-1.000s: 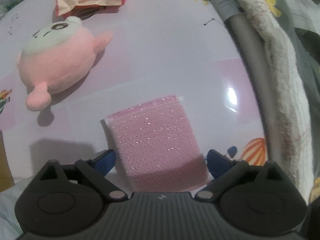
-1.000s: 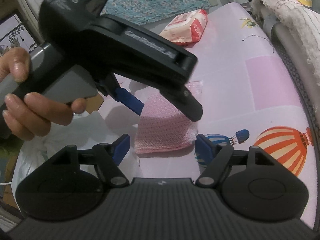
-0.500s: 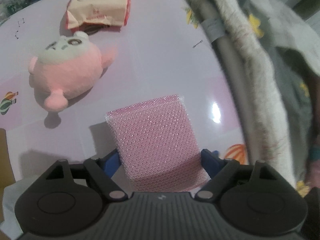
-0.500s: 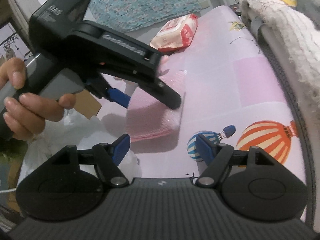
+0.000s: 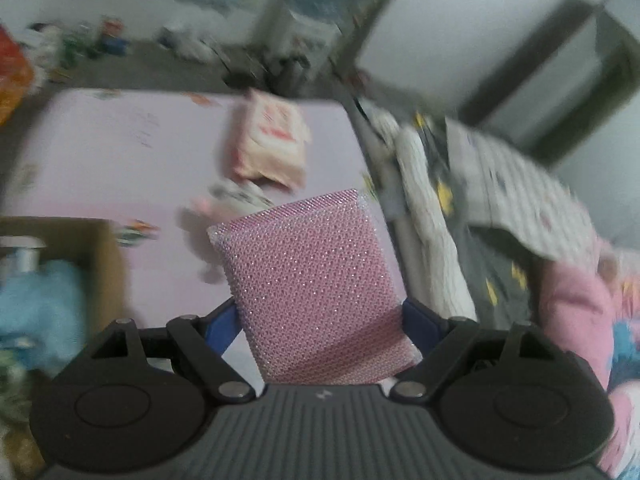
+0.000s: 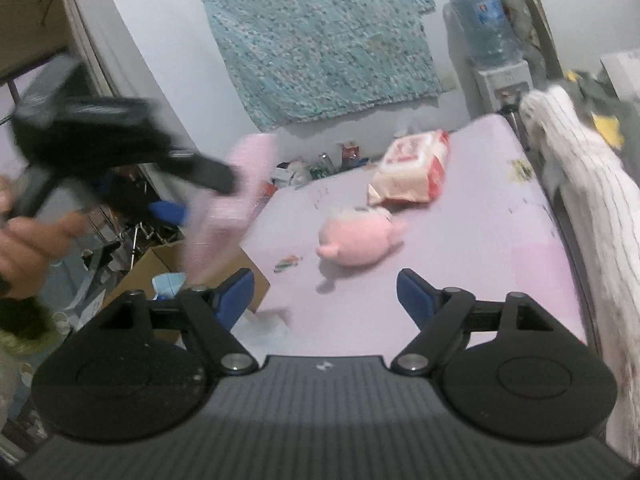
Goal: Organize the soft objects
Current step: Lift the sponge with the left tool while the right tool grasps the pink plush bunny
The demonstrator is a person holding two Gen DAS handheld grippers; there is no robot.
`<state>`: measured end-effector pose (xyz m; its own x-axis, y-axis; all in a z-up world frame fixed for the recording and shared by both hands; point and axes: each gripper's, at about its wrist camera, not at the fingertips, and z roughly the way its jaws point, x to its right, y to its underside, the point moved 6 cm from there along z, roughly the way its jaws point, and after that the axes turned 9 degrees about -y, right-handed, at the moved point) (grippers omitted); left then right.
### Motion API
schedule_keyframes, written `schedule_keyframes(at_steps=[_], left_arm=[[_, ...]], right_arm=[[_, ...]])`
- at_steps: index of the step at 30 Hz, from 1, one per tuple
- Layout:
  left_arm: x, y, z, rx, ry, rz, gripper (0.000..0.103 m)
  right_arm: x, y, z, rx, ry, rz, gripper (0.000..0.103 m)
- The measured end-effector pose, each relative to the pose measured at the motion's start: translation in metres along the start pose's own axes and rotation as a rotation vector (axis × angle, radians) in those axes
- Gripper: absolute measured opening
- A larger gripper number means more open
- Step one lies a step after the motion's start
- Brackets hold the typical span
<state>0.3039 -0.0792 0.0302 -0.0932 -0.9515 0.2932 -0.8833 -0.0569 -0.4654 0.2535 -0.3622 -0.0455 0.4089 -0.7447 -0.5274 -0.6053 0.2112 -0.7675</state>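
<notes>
The left gripper (image 5: 320, 316) clamps the pink sponge (image 5: 312, 284), which fills the centre of the left view and hides most of the plush (image 5: 236, 196) behind it. The right view shows that plush (image 6: 358, 238) whole, mid-frame on the pink table (image 6: 480, 248), just below the wipes pack (image 6: 412, 172). It also catches the left gripper (image 6: 200, 184) blurred at the left edge. The right gripper (image 6: 325, 294) has just been widening; nothing sits between its fingers. A cardboard box (image 5: 100, 264) appears lower left in the left view.
</notes>
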Motion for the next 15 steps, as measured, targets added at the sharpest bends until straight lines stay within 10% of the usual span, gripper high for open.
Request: schedule_keyframes(at_steps=[15], left_arm=[[-0.196, 0.102, -0.105, 0.130, -0.198, -0.291, 0.087]], right_arm=[[0.043, -0.050, 0.201, -0.222, 0.114, 0.045, 0.090]])
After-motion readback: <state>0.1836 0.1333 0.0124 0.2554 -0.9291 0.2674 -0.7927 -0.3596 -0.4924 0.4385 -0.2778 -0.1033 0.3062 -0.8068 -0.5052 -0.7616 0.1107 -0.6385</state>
